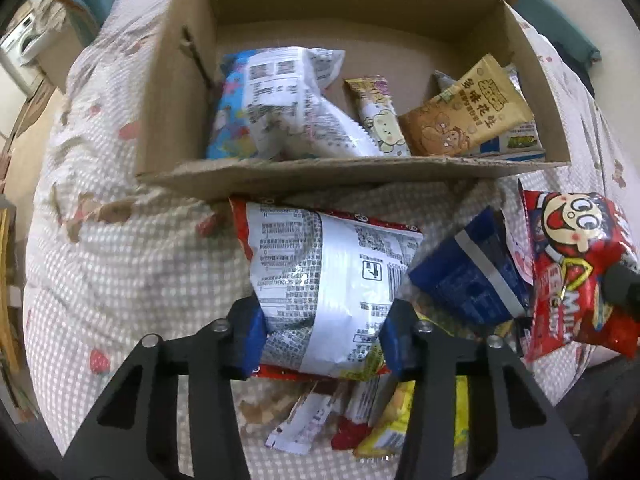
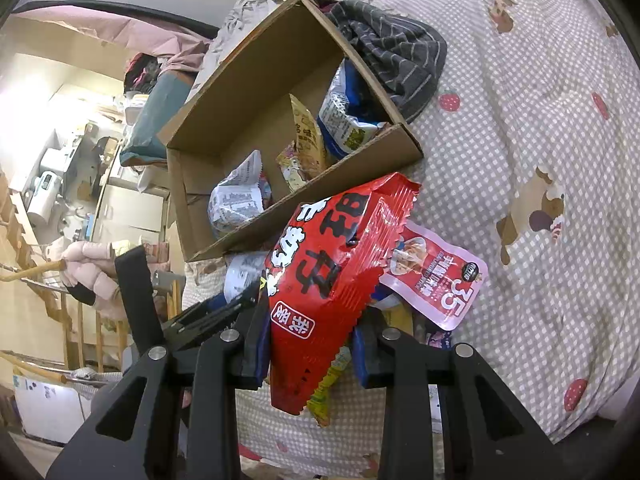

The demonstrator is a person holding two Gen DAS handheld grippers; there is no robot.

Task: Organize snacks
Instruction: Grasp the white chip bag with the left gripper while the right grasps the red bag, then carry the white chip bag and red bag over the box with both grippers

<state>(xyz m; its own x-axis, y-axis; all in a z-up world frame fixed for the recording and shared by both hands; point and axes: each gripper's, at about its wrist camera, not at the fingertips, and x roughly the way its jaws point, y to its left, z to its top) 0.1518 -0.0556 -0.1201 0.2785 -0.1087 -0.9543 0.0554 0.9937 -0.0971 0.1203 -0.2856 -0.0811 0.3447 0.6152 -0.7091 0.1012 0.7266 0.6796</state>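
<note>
A cardboard box stands on the checked bedspread and holds several snacks, among them a white-backed bag and a brown peanut packet. Just in front of the box lies a red bag with a silver-white printed back. My left gripper points down at it, blue pads pressed on both sides of its near end. At the right, my right gripper is shut on a red milk-candy bag, held up beside the box. That bag also shows in the left wrist view.
Loose snacks lie in a pile by the grippers: a blue packet, a yellow packet, a pink pouch. A grey striped cloth lies behind the box. The bed edge and a cluttered room are at the left. A pink sleeve shows there.
</note>
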